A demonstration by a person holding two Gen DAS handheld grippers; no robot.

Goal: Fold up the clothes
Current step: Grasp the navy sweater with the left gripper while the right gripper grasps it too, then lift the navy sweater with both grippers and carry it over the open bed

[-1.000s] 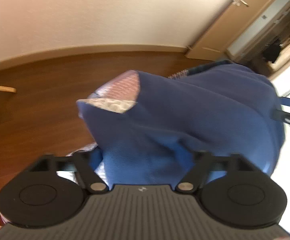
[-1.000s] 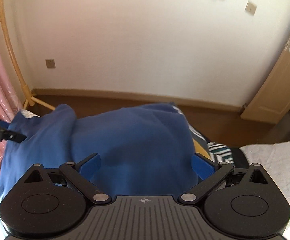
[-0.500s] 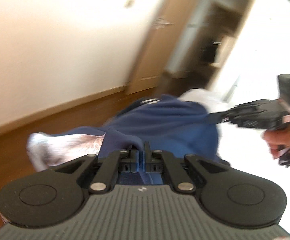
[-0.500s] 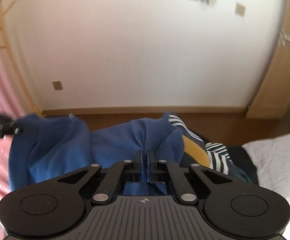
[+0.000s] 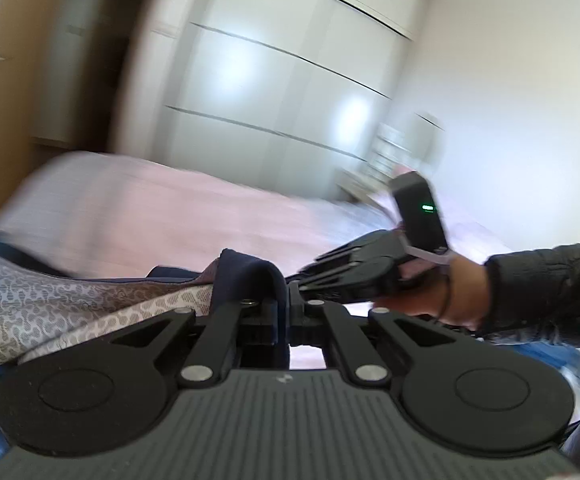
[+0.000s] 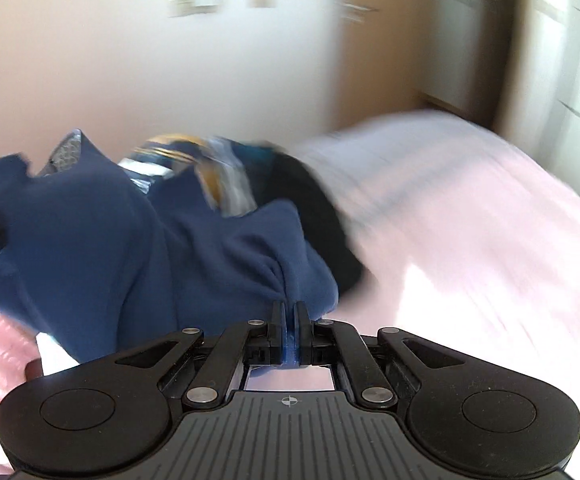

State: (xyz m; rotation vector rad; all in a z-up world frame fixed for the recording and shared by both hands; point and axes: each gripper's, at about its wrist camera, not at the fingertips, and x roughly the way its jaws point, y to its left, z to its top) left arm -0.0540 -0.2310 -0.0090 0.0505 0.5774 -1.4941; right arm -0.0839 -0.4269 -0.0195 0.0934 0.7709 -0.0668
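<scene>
- Right, the bed (image 6: 469, 216) fills the room here, pale pink cover, badly smeared by blur in both views.
- Behind it in the left wrist view, a white wardrobe (image 5: 274, 80) with dark seams across its doors.
- On the bed, the blue sweater (image 6: 102, 232) lies bunched on the near-left part of the cover, a patterned grey lining (image 5: 50, 304) showing at its edge.
- Just beyond the sweater, a heap of other clothes (image 6: 218, 168), stripes and a dark piece, too blurred to sort out.
- The right claw (image 6: 289, 320) is pinched tight on a fold of the blue sweater, fabric puckering between the fingers.
- The left claw (image 5: 284, 308) is clamped on the sweater's dark rolled hem.
- Seen from the left wrist, the right hand (image 5: 441, 292), in a black sleeve (image 5: 549, 284), grips its tool, a green light glowing on top.
</scene>
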